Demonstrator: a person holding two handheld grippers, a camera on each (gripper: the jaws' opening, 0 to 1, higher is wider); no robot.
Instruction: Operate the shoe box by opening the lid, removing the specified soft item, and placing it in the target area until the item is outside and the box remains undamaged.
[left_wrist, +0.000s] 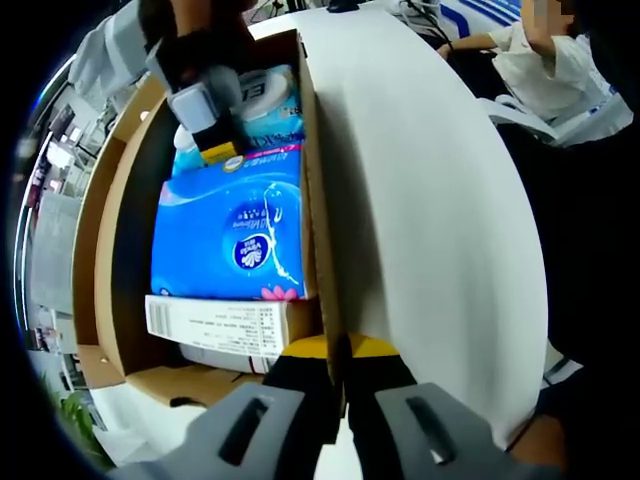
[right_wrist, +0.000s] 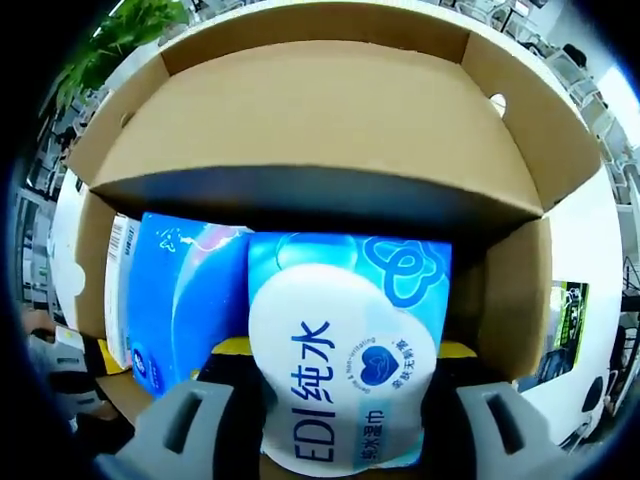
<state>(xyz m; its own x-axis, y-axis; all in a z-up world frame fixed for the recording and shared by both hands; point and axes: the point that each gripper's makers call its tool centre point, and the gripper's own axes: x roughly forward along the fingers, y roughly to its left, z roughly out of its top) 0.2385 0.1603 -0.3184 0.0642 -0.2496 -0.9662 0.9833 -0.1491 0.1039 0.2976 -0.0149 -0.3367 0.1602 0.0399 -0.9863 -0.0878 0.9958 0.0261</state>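
The open shoe box holds a blue tissue pack, a white labelled carton and a light-blue wet-wipes pack. My left gripper is shut on the edge of the raised lid, whose white outer face fills the right. My right gripper reaches into the box's far end, over the wipes. In the right gripper view the wipes pack, printed "EDI", sits between the jaws of my right gripper, overlapping the blue pack. The lid's brown inside stands behind.
A person in a white shirt sits beyond the lid. The box rests on a white table. A green plant stands past the box's far corner. The box's brown side wall is close on the right of the wipes.
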